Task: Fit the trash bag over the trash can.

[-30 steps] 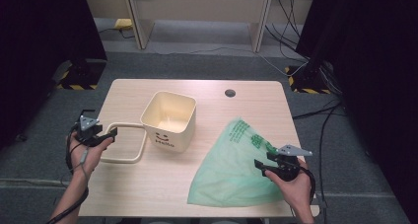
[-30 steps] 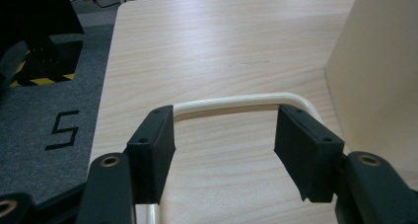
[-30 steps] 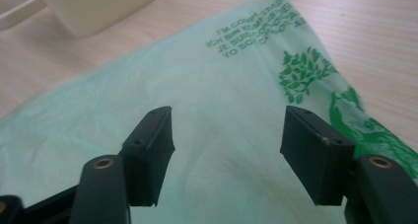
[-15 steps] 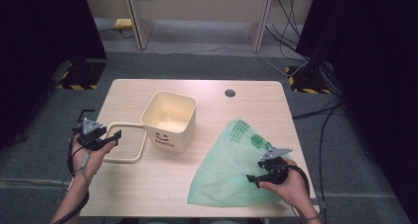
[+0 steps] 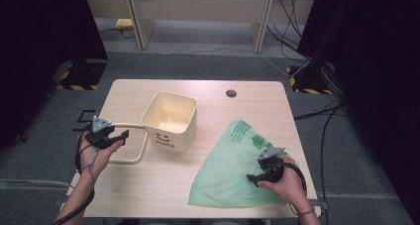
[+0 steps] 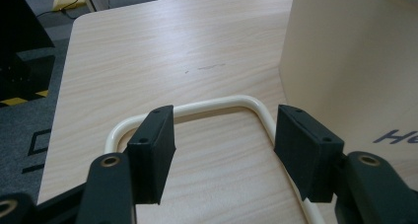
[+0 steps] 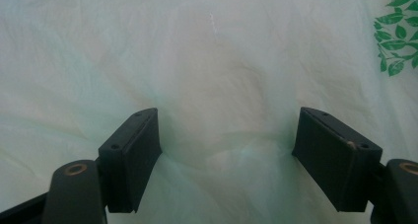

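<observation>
While both grippers' jaws stand apart, nothing is gripped — left gripper [image 5: 120, 134] straddles the cream square bucket [image 5: 170, 119]'s looped handle [image 6: 197, 108], right gripper [image 5: 254, 176] presses the thin green plastic bag [image 5: 233, 170] on the desk [image 5: 163, 185]; bagging the bucket seems unstarted.

We held the left tool [image 5: 121, 134] level with its jaws spread wide; our right tool [image 5: 253, 177] pointed down-left, jaws equally parted.

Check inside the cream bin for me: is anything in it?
From the high view, the cream bin looks empty: bare inner walls and most of the floor show. The near wall hides the front strip of its floor. The green bag lies outside it, under the right tool.
</observation>
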### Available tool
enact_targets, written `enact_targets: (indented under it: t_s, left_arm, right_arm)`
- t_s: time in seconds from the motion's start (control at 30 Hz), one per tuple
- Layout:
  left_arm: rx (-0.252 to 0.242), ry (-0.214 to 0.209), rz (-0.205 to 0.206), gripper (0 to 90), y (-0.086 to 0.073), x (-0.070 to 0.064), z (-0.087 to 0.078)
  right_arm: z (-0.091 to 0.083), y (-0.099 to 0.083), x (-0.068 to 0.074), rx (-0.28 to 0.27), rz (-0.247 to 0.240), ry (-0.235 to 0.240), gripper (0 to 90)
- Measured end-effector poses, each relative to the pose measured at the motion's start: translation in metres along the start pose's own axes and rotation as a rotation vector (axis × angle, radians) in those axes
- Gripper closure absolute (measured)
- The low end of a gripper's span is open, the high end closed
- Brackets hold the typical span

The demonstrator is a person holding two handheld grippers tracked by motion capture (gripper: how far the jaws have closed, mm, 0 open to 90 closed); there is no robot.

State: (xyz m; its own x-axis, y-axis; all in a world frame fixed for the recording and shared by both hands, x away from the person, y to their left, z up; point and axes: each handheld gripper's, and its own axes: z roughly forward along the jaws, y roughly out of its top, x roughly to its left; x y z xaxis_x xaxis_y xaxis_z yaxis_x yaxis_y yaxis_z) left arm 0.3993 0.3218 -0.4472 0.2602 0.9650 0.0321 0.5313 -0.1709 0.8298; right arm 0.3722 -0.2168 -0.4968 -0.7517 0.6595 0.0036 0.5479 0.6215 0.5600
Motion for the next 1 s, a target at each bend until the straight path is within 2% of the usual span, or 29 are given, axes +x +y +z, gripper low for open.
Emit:
enact_targets:
  t_s: [0.17, 0.33, 0.53, 0.63, 0.77, 0.8, 1.0]
  left_arm:
    - [-0.005, -0.029, 0.047, 42.6, 0.005, -0.007, 0.007]
    - [-0.011, -0.078, 0.100, 43.6, 0.005, -0.018, 0.011]
    - [-0.014, -0.118, 0.146, 44.6, 0.005, -0.025, 0.013]
    - [-0.017, -0.140, 0.179, 44.8, 0.005, -0.028, 0.014]
    - [-0.025, -0.173, 0.219, 45.2, 0.006, -0.032, 0.013]
    - [-0.029, -0.178, 0.225, 45.3, 0.006, -0.033, 0.013]
    - [-0.038, -0.200, 0.252, 46.6, 0.007, -0.037, 0.013]
  right_arm:
    - [0.000, -0.001, 0.000, -0.003, -0.007, -0.005, 25.3]
    - [-0.002, 0.000, -0.002, 0.001, 0.008, -0.014, 37.5]
    - [-0.005, 0.004, -0.005, 0.021, 0.030, -0.019, 61.9]
    - [-0.005, 0.006, -0.005, 0.031, 0.045, -0.023, 70.4]
    - [-0.005, 0.009, -0.006, 0.048, 0.062, -0.015, 85.0]
    - [-0.004, 0.009, -0.005, 0.050, 0.079, -0.003, 88.9]
    - [-0.004, 0.009, -0.005, 0.042, 0.118, -0.002, 90.0]
